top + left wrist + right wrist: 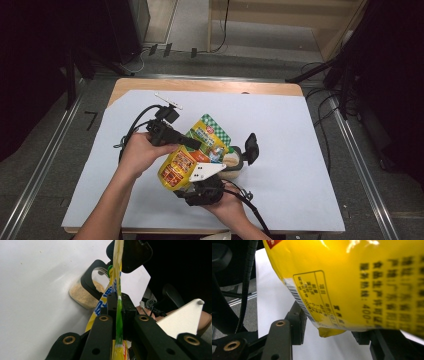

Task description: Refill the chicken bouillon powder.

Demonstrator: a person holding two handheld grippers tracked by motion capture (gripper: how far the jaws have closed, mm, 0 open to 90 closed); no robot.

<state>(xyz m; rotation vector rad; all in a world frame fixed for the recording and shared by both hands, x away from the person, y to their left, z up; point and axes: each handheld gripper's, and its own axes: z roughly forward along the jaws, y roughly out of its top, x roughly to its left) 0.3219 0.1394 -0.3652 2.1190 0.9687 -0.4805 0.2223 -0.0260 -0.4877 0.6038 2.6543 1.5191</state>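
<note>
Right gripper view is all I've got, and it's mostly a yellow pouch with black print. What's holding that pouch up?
Observer: The left gripper is shut on the pouch, with its thin edge clamped between the jaws.
Operator: Is anything behind it?
Observer: Yes, a glass jar of beige powder rests on the white sheet, just past the pouch.
Operator: Where are my jaws relative to that?
Observer: The right gripper seems to have the jar between its jaws, with one black pad beside it in the high view. I can't tell whether they press on it.
</note>
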